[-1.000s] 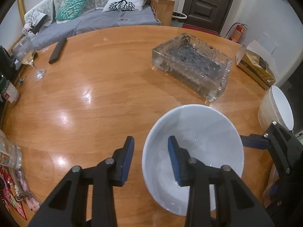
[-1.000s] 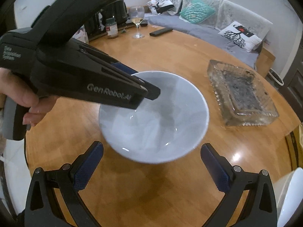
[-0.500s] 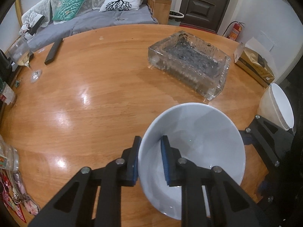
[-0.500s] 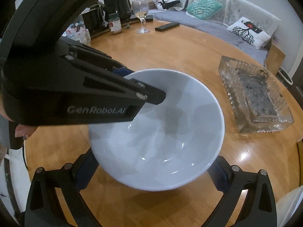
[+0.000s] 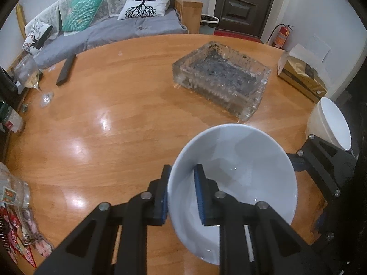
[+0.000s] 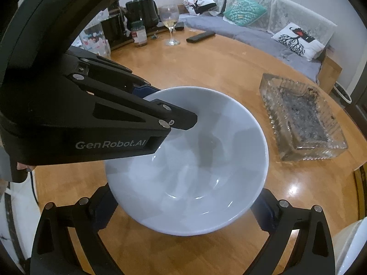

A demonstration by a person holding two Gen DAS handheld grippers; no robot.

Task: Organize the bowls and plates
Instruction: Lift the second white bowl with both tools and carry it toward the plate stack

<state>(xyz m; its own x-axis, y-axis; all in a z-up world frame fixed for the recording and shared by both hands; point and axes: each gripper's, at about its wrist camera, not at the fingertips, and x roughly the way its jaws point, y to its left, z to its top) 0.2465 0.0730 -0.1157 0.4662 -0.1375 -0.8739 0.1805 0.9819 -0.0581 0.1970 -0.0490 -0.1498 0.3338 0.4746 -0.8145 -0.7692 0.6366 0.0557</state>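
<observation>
A white bowl [image 5: 243, 171] is held above the round wooden table [image 5: 128, 123]. My left gripper [image 5: 181, 197] is shut on the bowl's near rim, one pad inside and one outside. In the right wrist view the same bowl [image 6: 195, 178] fills the middle, with the left gripper's arm reaching over its rim from the left. My right gripper [image 6: 183, 210] is open, its two fingers spread wide under the bowl on either side. A second white bowl [image 5: 330, 123] sits at the table's right edge, close behind the right gripper.
A large glass ashtray [image 5: 220, 78] stands beyond the bowl. A wine glass [image 5: 29, 75], a black remote [image 5: 66, 68], jars and a kettle [image 6: 142, 11] are at the table's left. A cardboard box [image 5: 300, 75] sits far right. A sofa lies behind the table.
My left gripper closed on the white bowl's rim and lifted it. The bowl has risen and moved over my open right gripper's fingers.
</observation>
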